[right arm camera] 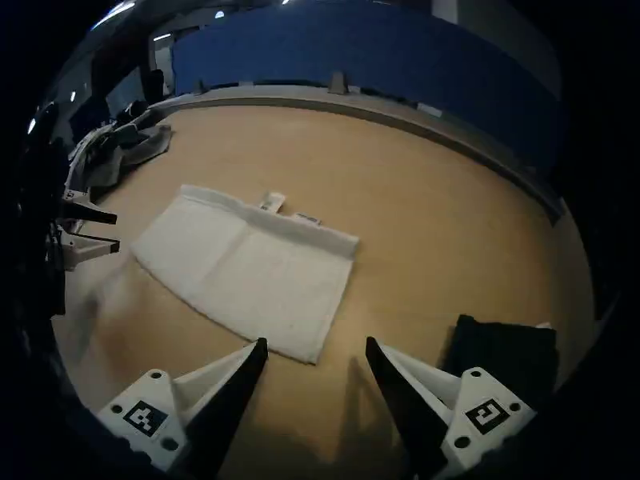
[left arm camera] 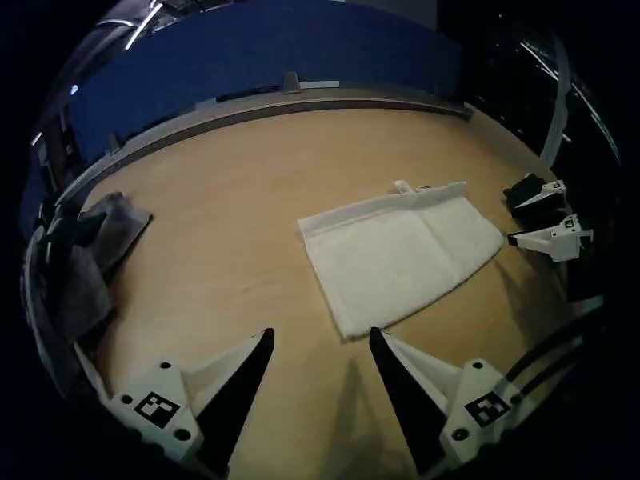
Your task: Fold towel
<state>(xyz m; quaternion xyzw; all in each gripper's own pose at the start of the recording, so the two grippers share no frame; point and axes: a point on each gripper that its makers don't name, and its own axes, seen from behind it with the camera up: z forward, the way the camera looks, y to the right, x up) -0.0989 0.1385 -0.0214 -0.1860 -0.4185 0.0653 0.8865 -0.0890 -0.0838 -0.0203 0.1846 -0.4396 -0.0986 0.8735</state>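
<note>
Plainly, both tools hung free. The left gripper had its fingers spread with nothing between them, and the right gripper was just as open and empty. Each hovered low over the table, one off either short end of the towel, with a near corner just ahead of its fingertips.

The towel lay flat and squared near the middle of the table. A faint crease ran across it and a tag stuck out at the far edge. I judged it spread out or perhaps folded once; I could not tell which. No edge was lifted, so the folding proper seemed yet to come, starting with a grip on the near corners.

Room was ample. Bare wood lay all round the towel, most of it beyond the far edge, up to the partition. Grey cloths were heaped well off on the left gripper's side, and a dark cloth lay close by the right gripper.
</note>
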